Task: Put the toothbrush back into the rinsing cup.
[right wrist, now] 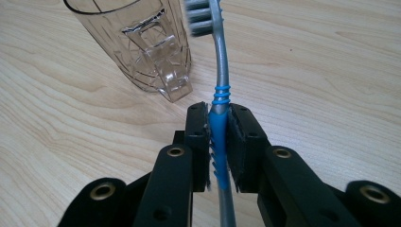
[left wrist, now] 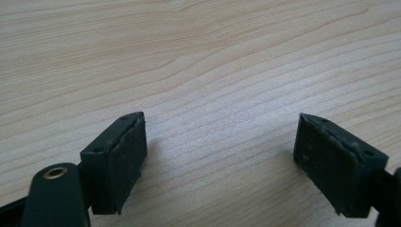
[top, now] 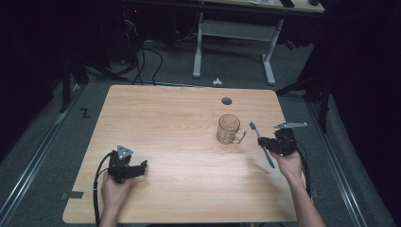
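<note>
A clear glass mug (top: 230, 129) (right wrist: 142, 42) with a handle stands upright right of the table's middle. My right gripper (top: 270, 144) (right wrist: 218, 142) is shut on a blue and grey toothbrush (top: 263, 144) (right wrist: 220, 109), gripping its blue handle section. The bristle head points away from me, just right of the mug and apart from it. My left gripper (top: 142, 166) (left wrist: 220, 156) rests low over the bare wood at the near left, its jaws wide open with nothing between them.
The wooden table (top: 179, 118) has a round cable hole (top: 227, 100) behind the mug. A white desk frame (top: 234, 38) and cables stand on the floor beyond the far edge. Bare wood lies between the two grippers.
</note>
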The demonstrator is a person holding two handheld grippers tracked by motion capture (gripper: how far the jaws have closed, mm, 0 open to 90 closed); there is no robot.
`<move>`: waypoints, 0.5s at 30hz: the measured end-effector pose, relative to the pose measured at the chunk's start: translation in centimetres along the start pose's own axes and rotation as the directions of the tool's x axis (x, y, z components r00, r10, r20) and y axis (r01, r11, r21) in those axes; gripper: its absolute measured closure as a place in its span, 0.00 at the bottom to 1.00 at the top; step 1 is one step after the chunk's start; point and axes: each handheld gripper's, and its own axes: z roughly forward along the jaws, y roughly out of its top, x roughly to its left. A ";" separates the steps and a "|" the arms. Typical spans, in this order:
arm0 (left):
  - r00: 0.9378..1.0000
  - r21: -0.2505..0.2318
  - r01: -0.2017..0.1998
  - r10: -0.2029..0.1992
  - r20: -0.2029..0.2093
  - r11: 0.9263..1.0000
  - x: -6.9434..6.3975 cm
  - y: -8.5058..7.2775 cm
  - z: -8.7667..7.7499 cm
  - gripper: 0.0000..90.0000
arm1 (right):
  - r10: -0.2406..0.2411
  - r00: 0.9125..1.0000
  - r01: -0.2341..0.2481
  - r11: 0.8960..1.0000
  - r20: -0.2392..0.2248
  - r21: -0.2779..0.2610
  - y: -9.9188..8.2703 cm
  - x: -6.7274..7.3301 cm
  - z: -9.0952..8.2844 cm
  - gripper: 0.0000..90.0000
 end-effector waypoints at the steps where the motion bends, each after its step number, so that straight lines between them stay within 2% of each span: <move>1: 1.000 0.000 0.000 0.000 0.000 1.000 0.0 0.0 0.0 0.21 | 0.003 1.000 -0.003 1.000 -0.002 -0.001 0.0 0.1 0.0 0.88; 15: 1.000 0.000 0.000 0.000 0.000 1.000 0.0 0.0 0.0 0.21 | -0.020 1.000 0.019 0.999 -0.007 -0.040 0.6 0.6 -0.6 0.88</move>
